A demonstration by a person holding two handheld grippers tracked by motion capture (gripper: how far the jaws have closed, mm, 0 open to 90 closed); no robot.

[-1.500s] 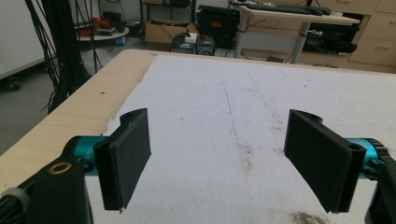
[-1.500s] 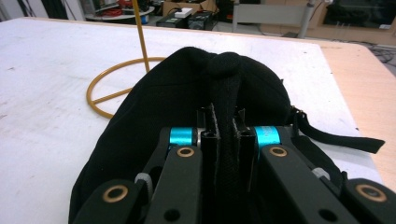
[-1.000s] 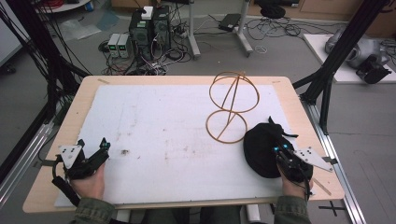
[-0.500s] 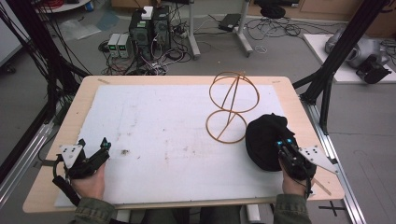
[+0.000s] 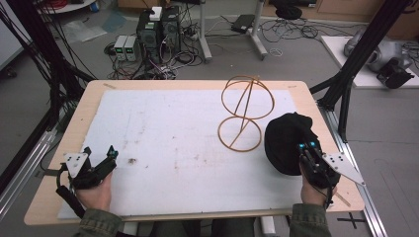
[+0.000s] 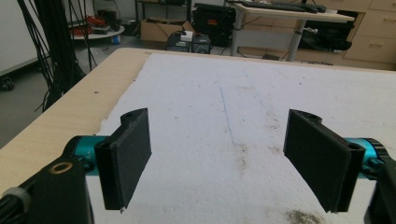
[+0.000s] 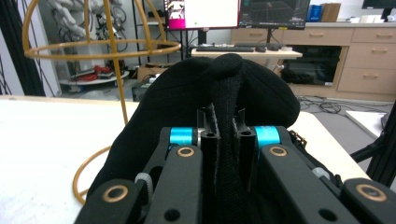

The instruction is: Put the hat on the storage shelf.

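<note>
The left tongs (image 5: 109, 159) hover wide open over the white mat (image 5: 173, 128), nothing between their jaws, a small dark smudge (image 5: 132, 160) just to their right. Between the two tongs stands a wire hat stand (image 5: 243, 116) on the surface (image 5: 89, 98). The right tongs (image 5: 307, 147) pinch a fold of the black cap (image 5: 286, 138), which lies beside the stand's base ring. Both hands grip from the near edge.

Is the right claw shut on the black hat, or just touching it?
Shut on it: in the right gripper view, the right claw pinches a fold of the black hat between its closed jaws.
</note>
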